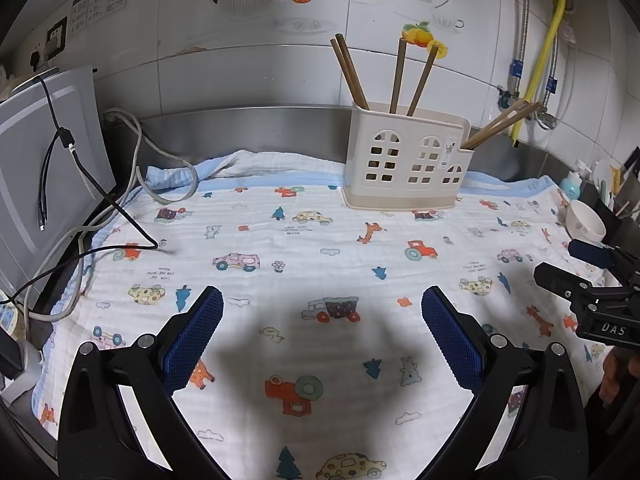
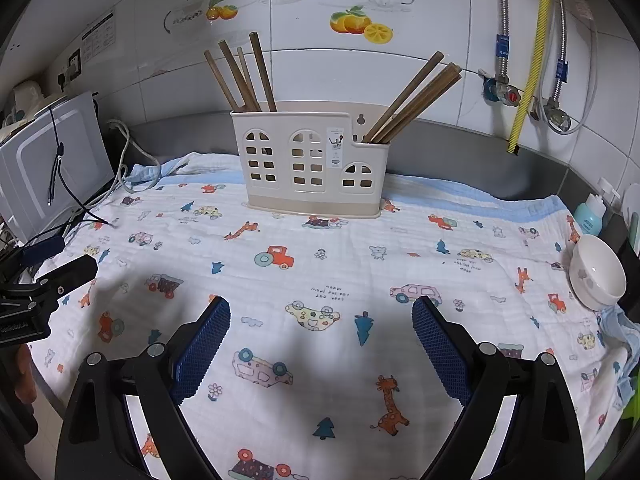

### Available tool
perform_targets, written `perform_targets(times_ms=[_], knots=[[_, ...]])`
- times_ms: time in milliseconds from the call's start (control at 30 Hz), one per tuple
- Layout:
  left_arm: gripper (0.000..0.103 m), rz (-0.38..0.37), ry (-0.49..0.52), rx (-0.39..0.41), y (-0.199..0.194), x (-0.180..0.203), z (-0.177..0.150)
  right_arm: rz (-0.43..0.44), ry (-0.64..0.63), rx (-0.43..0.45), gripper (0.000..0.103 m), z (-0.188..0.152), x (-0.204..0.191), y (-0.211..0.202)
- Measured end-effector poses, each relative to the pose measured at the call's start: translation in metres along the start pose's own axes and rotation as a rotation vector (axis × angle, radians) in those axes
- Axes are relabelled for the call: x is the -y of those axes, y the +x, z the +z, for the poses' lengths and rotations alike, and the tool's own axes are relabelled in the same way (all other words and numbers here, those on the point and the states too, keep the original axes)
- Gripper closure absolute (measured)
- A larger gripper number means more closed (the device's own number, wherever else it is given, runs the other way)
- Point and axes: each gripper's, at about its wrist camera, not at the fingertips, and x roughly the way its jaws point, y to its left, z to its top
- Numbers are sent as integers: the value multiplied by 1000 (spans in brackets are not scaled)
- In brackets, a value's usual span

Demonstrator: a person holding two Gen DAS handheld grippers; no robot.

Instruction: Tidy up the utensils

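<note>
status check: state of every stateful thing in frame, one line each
left gripper: jaws open, empty, above the cloth
right gripper: jaws open, empty
utensil holder: upright on the cloth
chopsticks, tall compartment: standing, leaning left
chopsticks, low compartment: leaning right
bowl: tipped, opening facing right, looks empty

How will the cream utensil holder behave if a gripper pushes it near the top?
The utensil holder is probably light: thin plastic with many window holes. It stands tall on a soft cloth, so a high push may tip it rather than slide it. The chopsticks lean outward at the low end, which could pull it that way.
</note>
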Motion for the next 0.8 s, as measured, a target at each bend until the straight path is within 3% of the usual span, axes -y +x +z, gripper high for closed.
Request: perform_targets(times_ms=[800], knots=[[5,-16,-15,-7,3,0,-1,-1,9,-1,13,0,4,1]])
